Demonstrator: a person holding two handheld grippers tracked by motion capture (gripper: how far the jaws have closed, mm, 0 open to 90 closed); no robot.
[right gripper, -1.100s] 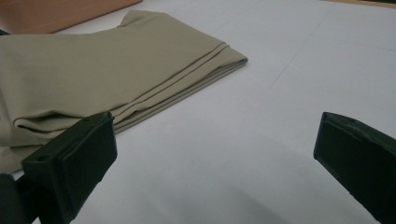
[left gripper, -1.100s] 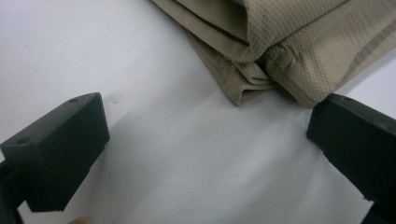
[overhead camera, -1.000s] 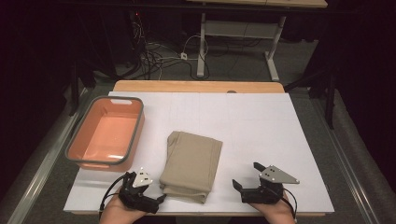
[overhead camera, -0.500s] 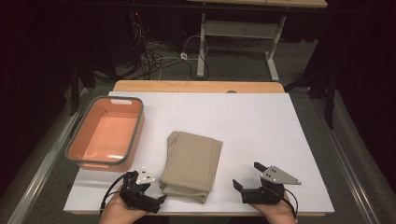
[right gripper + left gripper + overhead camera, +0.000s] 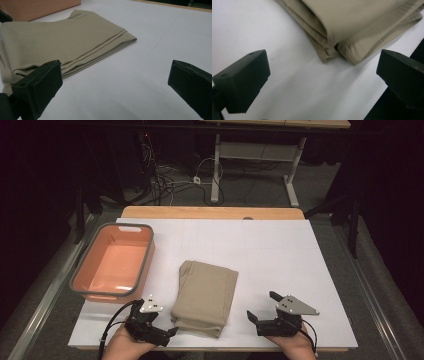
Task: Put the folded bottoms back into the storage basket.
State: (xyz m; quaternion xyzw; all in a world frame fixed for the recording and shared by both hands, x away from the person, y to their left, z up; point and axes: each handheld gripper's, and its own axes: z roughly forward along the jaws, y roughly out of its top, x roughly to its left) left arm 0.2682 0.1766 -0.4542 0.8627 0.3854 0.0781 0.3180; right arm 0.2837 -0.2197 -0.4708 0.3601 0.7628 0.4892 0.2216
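Observation:
A folded beige cloth lies on the white table, near the front edge. My left gripper sits at the cloth's near left corner, pointing right at it. In the left gripper view its jaws stand wide open, and the cloth's layered corner lies just ahead of them, untouched. My right gripper rests on the table to the right of the cloth, a short gap away. It is open and holds nothing, and the cloth lies ahead to its left.
An orange basin with a grey rim stands at the table's left and shows as an orange wall behind the cloth. White tabletop stretches beyond and right of the cloth. The front edge runs just under both hands.
The left gripper has shifted a little near the cloth's near left corner. The right gripper and the cloth have stayed where they were.

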